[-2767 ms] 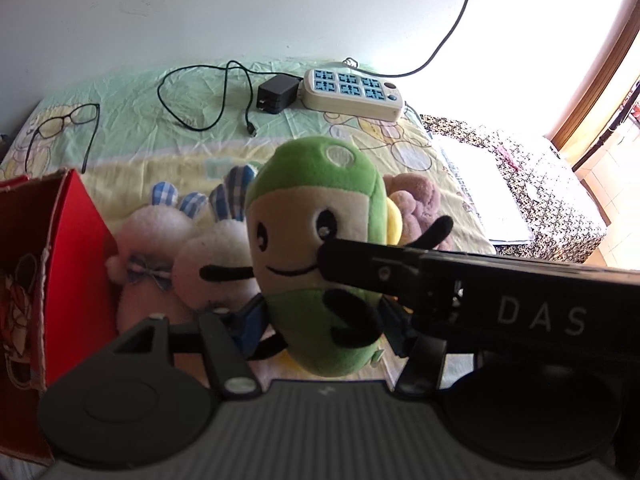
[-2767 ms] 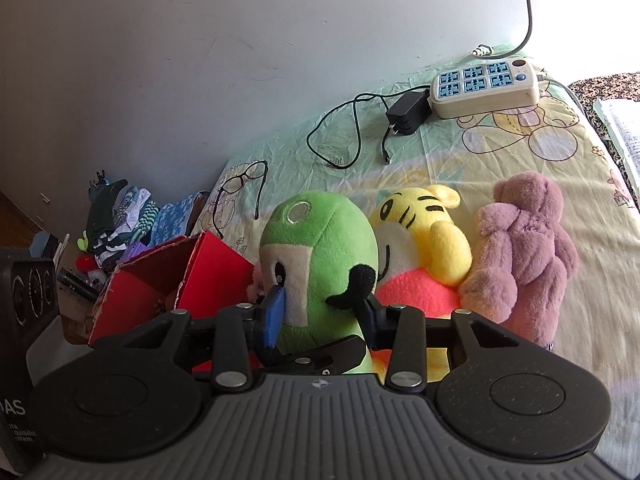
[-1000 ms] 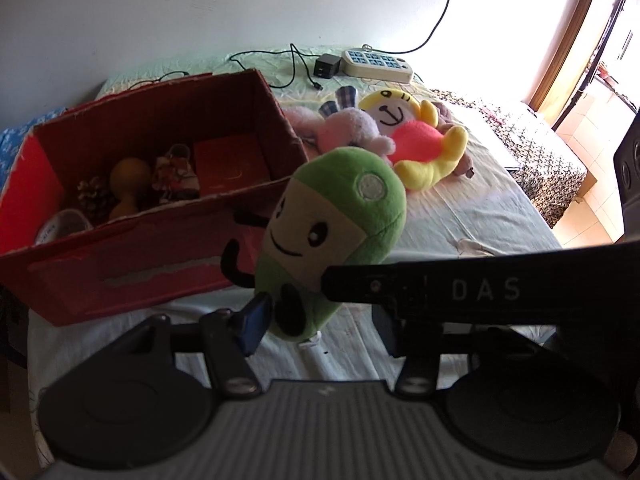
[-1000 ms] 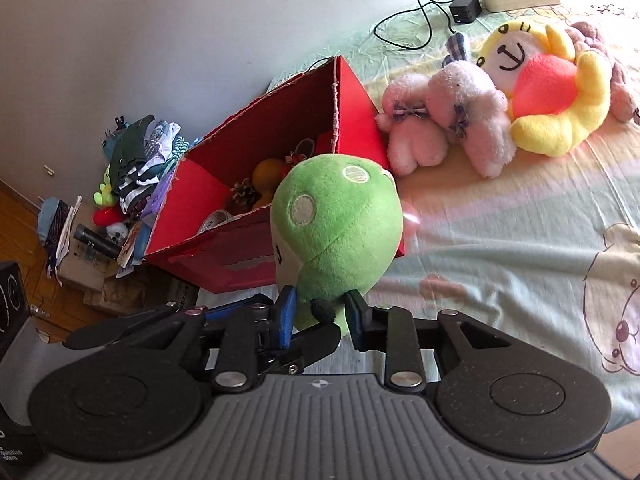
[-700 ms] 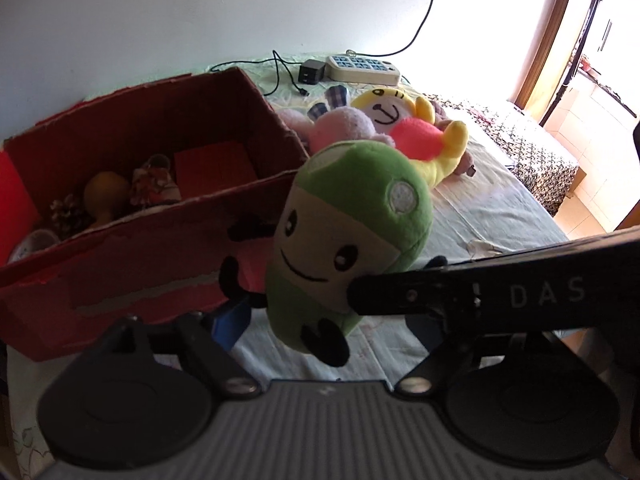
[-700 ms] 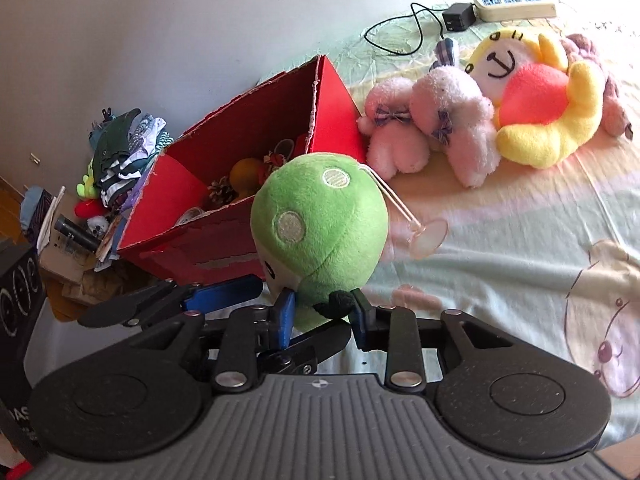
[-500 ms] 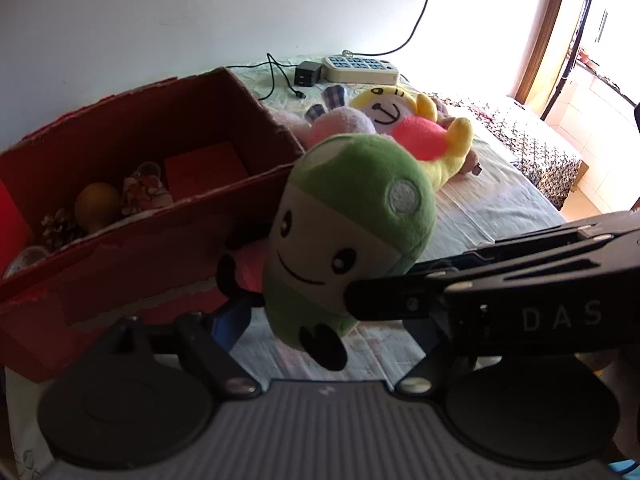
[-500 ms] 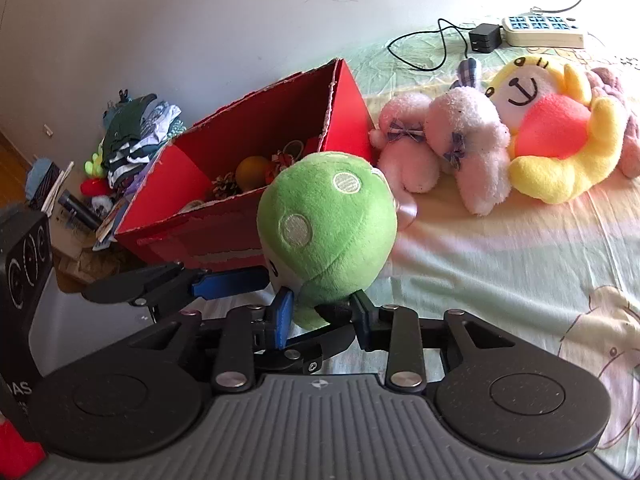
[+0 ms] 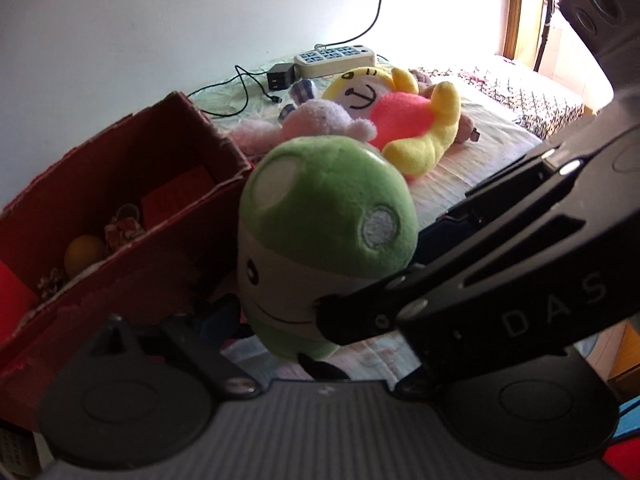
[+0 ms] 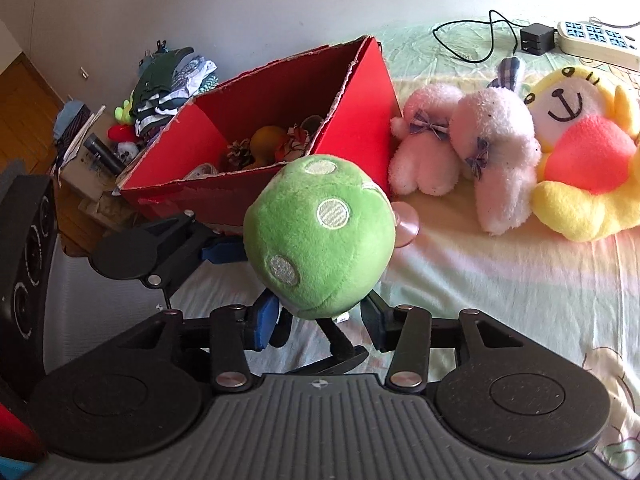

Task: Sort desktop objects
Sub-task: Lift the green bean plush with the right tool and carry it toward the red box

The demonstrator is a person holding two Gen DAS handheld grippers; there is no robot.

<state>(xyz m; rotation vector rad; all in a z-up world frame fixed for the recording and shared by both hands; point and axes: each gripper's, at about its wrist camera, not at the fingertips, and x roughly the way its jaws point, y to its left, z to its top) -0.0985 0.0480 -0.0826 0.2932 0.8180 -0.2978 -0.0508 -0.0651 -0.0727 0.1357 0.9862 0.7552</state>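
Both grippers have carried the green plush toy (image 10: pixel 318 236) away from the heap of soft toys by the wall and down to the near corner of the red cardboard box (image 10: pixel 280 112), and both sets of jaws have just been opening. Right gripper (image 10: pixel 318 322) now: its blue pads stand apart on either side of the toy's dangling black legs, clear of them, so it pinches nothing. Left gripper (image 10: pixel 218 250) comes in from the box side, jaws spread wide, one blue pad just beside the toy's flank; from its own camera the far finger is hidden behind the right gripper's black frame, and the toy (image 9: pixel 324 232) fills the middle.

So where is the toy? Outside the box, against its near wall, above the bedsheet (image 10: pixel 500 280), not over the opening. Whether it already rests on the sheet I cannot tell. My read: two grippers shared it because it is bulky and floppy, and this is a let-go beside the box.

Inside the box lie a pine cone (image 10: pixel 239 152) and an orange ball (image 10: pixel 269 138). Pink plush rabbits (image 10: pixel 464 140) and a yellow plush (image 10: pixel 584 148) wait further along the sheet, with a power strip (image 10: pixel 596 42) near the far edge
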